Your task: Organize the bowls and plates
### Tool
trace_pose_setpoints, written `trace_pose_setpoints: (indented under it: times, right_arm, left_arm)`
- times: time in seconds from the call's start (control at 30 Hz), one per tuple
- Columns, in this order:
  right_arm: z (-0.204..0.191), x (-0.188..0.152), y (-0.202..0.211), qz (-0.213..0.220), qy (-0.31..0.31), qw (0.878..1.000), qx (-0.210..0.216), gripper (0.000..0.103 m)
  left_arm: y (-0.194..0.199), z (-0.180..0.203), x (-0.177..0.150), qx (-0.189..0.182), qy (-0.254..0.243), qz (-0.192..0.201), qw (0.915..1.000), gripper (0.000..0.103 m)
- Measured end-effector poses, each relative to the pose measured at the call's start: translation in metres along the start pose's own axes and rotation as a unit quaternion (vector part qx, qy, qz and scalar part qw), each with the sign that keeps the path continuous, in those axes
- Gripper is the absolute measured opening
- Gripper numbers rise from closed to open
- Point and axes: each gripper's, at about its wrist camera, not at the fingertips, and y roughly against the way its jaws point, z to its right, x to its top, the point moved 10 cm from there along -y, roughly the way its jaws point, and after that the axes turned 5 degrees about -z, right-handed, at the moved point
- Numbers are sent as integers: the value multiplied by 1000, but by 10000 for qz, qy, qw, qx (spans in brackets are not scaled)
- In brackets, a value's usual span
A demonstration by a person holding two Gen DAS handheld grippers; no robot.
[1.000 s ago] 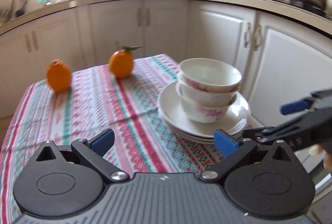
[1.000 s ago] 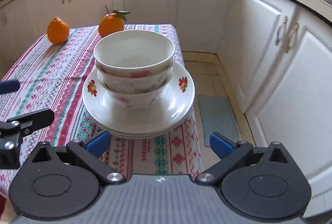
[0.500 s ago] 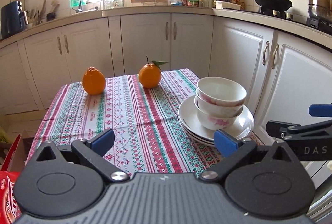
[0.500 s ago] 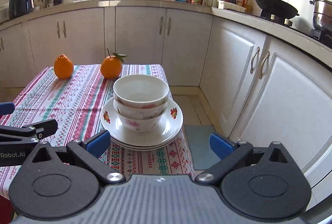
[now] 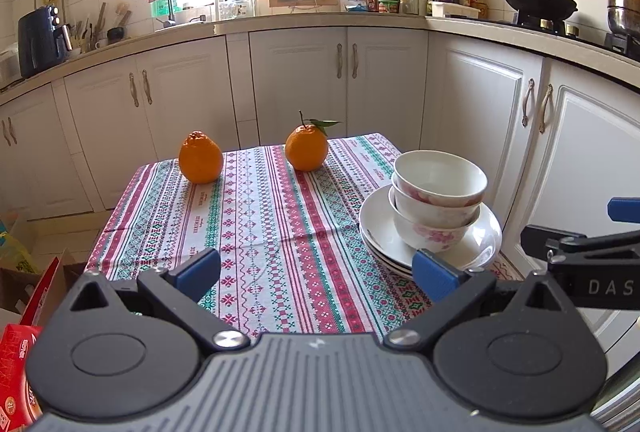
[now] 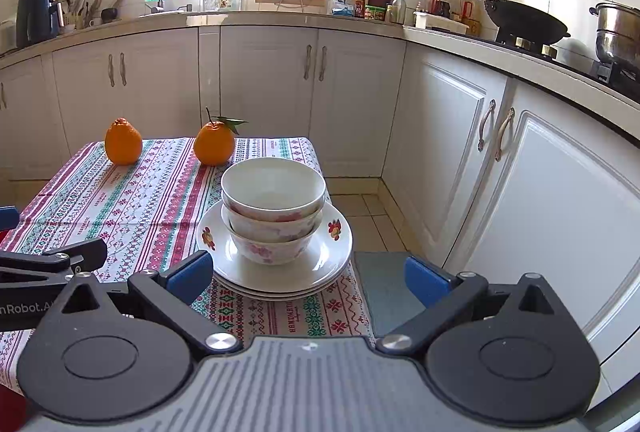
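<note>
Ahead of both backed-off, wide-open, empty tongs — left gripper point(image 5: 316, 274), right gripper point(image 6: 308, 278) — nested white floral ceramic bowls point(image 6: 273, 209) sat on stacked white plates point(image 6: 320, 272), organizing apparently finished.

Lower bowls point(image 6: 269, 246) mostly hidden inside and under the top bowl point(image 6: 273, 185); exact count of bowls hard to tell. Plates point(image 5: 376, 228) stacked, only rims showing at the near edge; count unclear there, and partly covered in left wrist view by a blue fingertip point(image 5: 434, 278). Near edge of table point(image 5: 280, 216) hidden behind gripper body in both views. Red box point(image 5: 18, 364) cut off by left edge, print too small to read. Steel pot point(image 6: 618, 31) cut by right edge. Bottle labels on the far worktop illegible.
</note>
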Motion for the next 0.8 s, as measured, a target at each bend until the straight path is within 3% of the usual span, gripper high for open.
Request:
trace_pose_setpoints:
  times: [0.8]
  right_arm:
    - [-4,1,1,33,26,10000,36,103]
  left_arm:
    - [-3,-4,-2,34,103,-105,9999,101]
